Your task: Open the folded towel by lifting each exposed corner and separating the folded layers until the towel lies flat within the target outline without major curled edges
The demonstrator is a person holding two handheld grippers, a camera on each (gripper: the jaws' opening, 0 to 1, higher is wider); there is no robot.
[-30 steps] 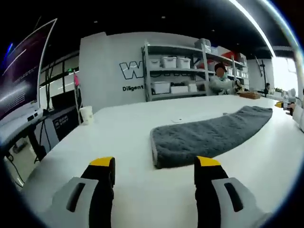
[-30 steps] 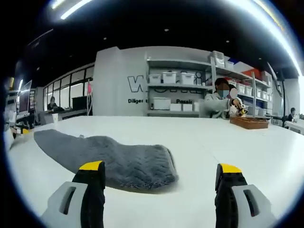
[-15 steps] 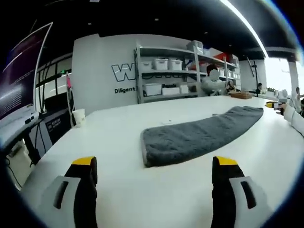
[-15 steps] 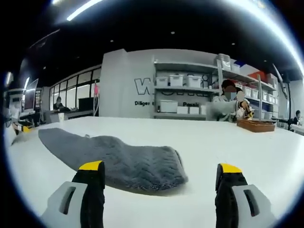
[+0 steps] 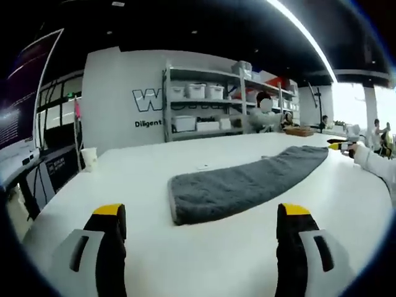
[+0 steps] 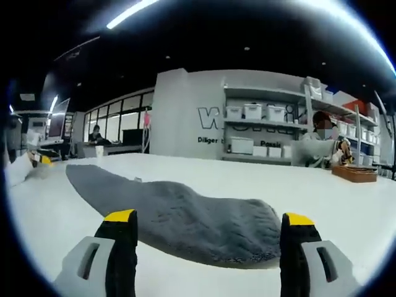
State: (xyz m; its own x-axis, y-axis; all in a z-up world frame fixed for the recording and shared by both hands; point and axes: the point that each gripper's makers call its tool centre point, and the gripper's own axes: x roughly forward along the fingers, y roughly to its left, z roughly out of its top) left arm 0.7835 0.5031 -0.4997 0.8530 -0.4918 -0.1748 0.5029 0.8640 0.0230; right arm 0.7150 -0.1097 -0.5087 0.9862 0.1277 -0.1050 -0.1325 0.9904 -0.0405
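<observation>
Widened since a second ago, the left gripper [image 5: 199, 226] now has its jaws spread and empty, near one end of the folded grey towel [image 5: 244, 184] on the white table [image 5: 142, 179]. Left gripper view alone shows a paper cup [image 5: 89, 158]; right gripper view shows the right gripper [image 6: 209, 235], also wide open and empty, low over the towel's opposite rounded end.

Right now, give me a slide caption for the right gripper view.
Open right gripper poised at the near end of a folded grey towel on a white table.
</observation>
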